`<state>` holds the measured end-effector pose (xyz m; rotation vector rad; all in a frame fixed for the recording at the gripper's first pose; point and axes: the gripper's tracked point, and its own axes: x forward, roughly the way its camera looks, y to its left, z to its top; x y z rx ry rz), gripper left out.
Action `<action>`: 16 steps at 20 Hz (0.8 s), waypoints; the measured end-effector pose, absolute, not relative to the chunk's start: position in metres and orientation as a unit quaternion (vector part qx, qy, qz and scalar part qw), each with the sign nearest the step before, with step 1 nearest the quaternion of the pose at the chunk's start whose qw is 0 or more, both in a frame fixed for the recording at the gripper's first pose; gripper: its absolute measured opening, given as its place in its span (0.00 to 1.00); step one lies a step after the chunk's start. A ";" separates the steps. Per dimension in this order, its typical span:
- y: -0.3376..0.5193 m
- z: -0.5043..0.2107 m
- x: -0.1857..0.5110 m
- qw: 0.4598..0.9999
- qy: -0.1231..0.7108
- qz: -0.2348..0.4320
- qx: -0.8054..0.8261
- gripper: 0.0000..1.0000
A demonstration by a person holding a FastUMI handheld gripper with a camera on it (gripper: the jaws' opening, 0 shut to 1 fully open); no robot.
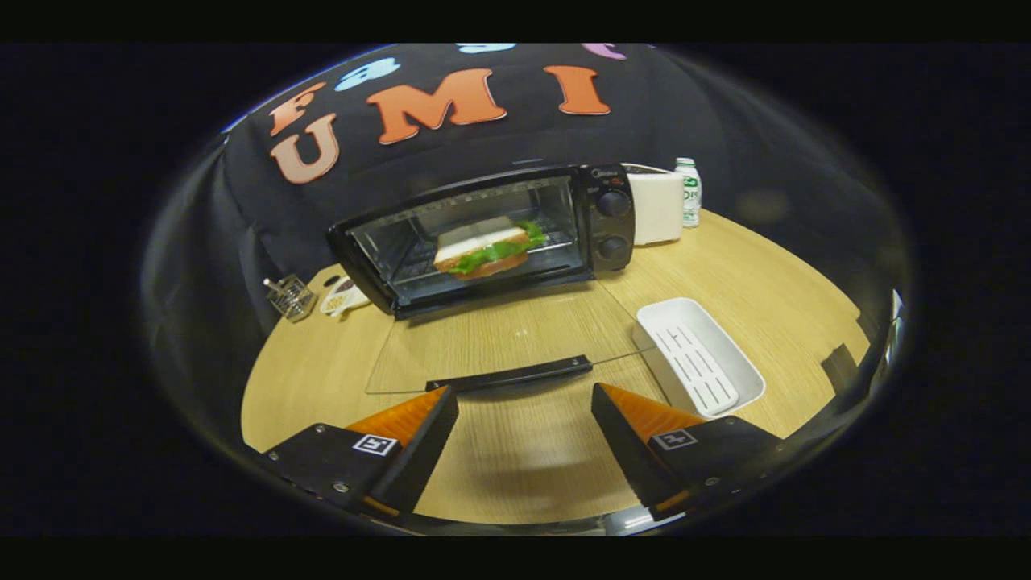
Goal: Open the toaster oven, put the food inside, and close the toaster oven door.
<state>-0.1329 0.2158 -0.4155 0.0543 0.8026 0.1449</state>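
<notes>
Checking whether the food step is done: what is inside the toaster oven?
A sandwich with lettuce sits on the rack inside the toaster oven, whose glass door lies open. The rack beneath it is hidden. The open claw holds nothing.

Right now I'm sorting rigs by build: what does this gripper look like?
The gripper has two wedge-shaped fingers tapering to a point. Each sits on a flat block that carries a small square black-and-white marker and round screw heads. No cables can be seen.

Dim booth, soft overhead light on the table (725, 266), strong fisheye bending, blurred smeared rim.
</notes>
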 end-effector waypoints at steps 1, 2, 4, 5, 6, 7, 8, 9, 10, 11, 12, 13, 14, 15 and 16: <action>0.218 -0.425 -0.137 0.915 0.395 0.076 0.015 0.99; 0.221 -0.433 -0.137 0.914 0.398 0.081 0.005 0.99; 0.224 -0.447 -0.139 0.911 0.404 0.086 -0.007 0.99; 0.226 -0.455 -0.137 0.910 0.405 0.087 -0.011 0.99; 0.228 -0.462 -0.135 0.909 0.407 0.086 -0.017 0.99; 0.228 -0.468 -0.133 0.908 0.409 0.085 -0.025 0.99; 0.229 -0.473 -0.130 0.908 0.409 0.085 -0.029 1.00; 0.230 -0.472 -0.125 0.913 0.398 0.086 -0.034 0.99; 0.232 -0.473 -0.120 0.912 0.399 0.088 -0.039 1.00; 0.233 -0.475 -0.120 0.910 0.403 0.088 -0.040 0.99; 0.235 -0.474 -0.119 0.910 0.401 0.090 -0.044 1.00; 0.236 -0.474 -0.117 0.910 0.403 0.091 -0.046 1.00; 0.238 -0.471 -0.117 0.910 0.402 0.092 -0.043 1.00; 0.239 -0.467 -0.117 0.909 0.404 0.093 -0.038 1.00; 0.240 -0.462 -0.116 0.909 0.404 0.095 -0.033 1.00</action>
